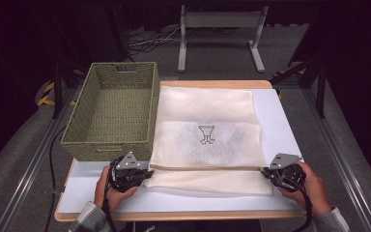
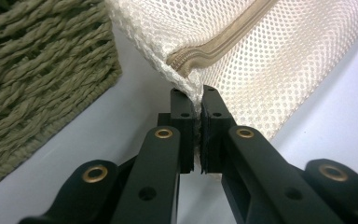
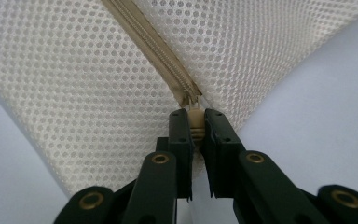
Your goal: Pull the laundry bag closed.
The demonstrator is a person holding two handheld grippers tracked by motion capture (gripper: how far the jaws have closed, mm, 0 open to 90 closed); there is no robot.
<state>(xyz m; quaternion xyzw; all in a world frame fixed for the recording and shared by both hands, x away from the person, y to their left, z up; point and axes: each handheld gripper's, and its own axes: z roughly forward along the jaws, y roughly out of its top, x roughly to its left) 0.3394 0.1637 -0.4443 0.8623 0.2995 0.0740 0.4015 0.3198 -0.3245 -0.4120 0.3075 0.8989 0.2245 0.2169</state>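
Cream mesh bag (image 1: pixel 207 140), dotted with tiny holes, carries a dark outlined emblem (image 1: pixel 206 134) and a tan zip (image 3: pixel 154 51). Olive-green woven basket (image 1: pixel 113 113) left; black grippers (image 2: pixel 196 105) on a pale bluish-white tabletop (image 1: pixel 280 121).

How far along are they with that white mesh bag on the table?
Done so far: both ends are gripped. The left gripper pinches the mesh bag's corner by the zipper; the right gripper is shut on the zipper pull. The zipper looks closed along its length, so the sliding probably lies ahead. The basket stands empty beside it.

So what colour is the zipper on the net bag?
Tan zipper, clearest in the right gripper view.
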